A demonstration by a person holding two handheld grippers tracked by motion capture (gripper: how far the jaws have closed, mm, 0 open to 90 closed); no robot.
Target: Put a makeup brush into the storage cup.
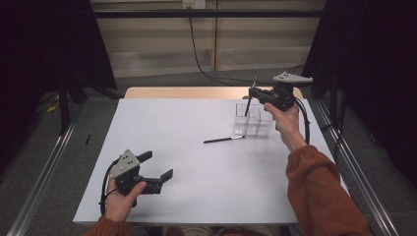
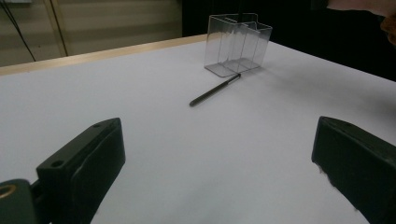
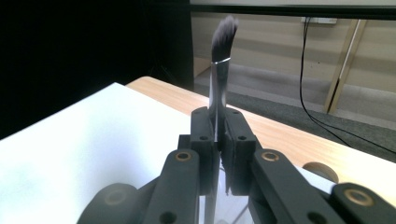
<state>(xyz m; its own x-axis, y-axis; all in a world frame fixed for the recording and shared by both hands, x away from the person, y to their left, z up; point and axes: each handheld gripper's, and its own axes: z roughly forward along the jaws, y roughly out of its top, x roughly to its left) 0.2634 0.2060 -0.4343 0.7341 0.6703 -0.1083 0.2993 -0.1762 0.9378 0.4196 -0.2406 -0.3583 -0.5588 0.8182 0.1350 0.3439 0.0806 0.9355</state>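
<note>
Your right gripper (image 1: 259,93) raised over clear box (image 1: 253,119) near tabletop (image 1: 206,162) far right corner, wrist bent, jaws clamped on brush (image 3: 219,70), bristles up, handle angling down toward box. Your left gripper (image 1: 156,166) low near front left corner, hand resting on tabletop, jaws wide, empty. Second brush (image 1: 223,139) lies flat, tip touching box.

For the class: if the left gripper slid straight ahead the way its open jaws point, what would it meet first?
Probably the loose brush lying on the table, then the clear organiser just behind it; the left gripper has bare tabletop before that.
</note>
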